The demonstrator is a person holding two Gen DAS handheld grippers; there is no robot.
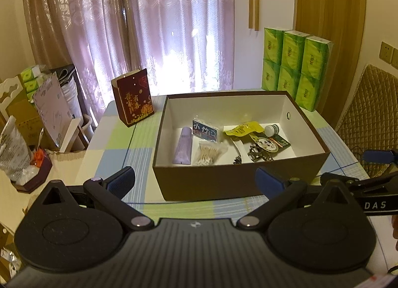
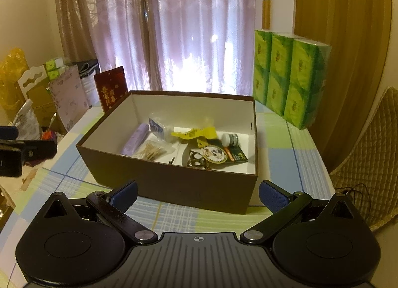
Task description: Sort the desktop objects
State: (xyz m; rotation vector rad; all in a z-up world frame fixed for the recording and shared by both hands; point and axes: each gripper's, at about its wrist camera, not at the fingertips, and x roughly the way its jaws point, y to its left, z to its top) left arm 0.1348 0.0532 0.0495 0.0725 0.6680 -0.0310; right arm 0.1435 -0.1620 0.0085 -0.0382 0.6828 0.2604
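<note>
left tongs (image 1: 195, 181): spread wide, holding nothing, hovering low over the counter (image 1: 112, 148) just in front of the box's near wall.
right tongs (image 2: 197, 194): also wide apart and empty, close to the box's near right corner.
box (image 1: 223, 181): brown outside, white inside, lid off, sitting in the middle of the checked cloth; everything to be sorted seems to lie in it already.
contents, left side: a lilac tube (image 1: 184, 145), a clear bag of cotton swabs (image 1: 209, 155), a blue-labelled packet (image 1: 205, 134) leaning behind them.
contents, right side: a yellow pouch (image 1: 242, 129), a small white-capped jar (image 1: 271, 130), a round printed tag on a green card (image 1: 270, 145), dark metal bits i cannot identify.
handling: all looks light. the tube looks soft, best pinched across its middle; the swab bag is slippery film, take a bunched edge; the jar is hard and round, grip its cap squarely or it may roll.
bystanders: red gift bag (image 1: 133, 98), green tissue packs (image 1: 294, 64), both outside the box.
</note>
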